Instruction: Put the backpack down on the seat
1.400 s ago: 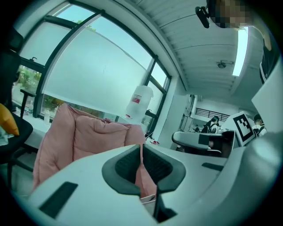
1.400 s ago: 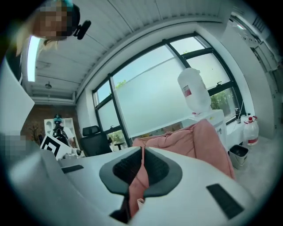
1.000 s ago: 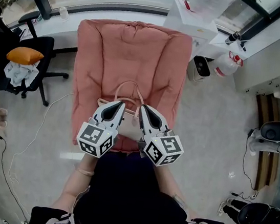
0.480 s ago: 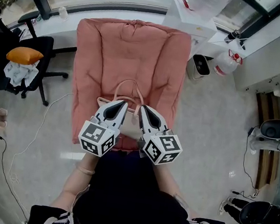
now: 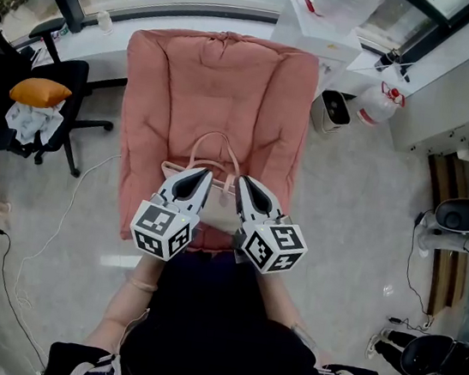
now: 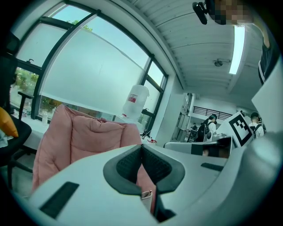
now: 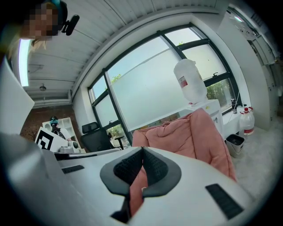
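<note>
Low centre of the head view: left tongs [image 5: 198, 179] and right tongs [image 5: 246, 186] each pinch shut on a strap [image 6: 145, 187] of the pink backpack [image 5: 217, 204], held over the cushioned seat [image 5: 218, 85] front. Lowering and release apparently remain.

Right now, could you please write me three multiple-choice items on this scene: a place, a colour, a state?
1. Over what is the backpack held? A the pink seat; B the waste bin; C the floor.
2. What colour is the cushion on the black office chair? A blue; B orange; C white.
3. How are the left gripper and right gripper? A both open; B one open; C both shut on a backpack strap.
Key: A, it shows over the seat's front; B, orange shows there; C, each gripper view shows jaws closed on strap.
</note>
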{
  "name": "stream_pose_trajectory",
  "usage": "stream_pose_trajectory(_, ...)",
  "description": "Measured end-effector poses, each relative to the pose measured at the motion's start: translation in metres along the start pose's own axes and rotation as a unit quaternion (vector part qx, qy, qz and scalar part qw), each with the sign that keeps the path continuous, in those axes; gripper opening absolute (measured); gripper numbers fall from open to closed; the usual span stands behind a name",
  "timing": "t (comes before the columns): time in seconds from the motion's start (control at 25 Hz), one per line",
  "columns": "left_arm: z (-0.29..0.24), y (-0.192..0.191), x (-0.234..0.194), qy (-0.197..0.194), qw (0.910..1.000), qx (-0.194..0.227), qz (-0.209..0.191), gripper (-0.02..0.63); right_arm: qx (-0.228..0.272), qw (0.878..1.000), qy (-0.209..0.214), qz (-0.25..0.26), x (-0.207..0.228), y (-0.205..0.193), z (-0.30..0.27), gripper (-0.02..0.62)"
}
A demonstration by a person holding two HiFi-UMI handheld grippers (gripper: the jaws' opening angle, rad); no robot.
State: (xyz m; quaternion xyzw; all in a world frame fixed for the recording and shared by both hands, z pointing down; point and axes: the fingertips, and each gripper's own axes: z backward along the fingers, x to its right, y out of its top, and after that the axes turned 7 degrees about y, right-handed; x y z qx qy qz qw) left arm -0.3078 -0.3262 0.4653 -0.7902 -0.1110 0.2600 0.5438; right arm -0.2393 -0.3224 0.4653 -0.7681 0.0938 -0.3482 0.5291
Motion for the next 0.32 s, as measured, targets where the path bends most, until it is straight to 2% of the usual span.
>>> stream_pose_trajectory(0.32, 0.0005, -0.0017, 0.0029, 0.001, 1.0, -0.002, 0.007, 0.018, -0.002, 1.0, -0.002, -0.001, 0.0015, -0.0013, 0.0043, 0.032)
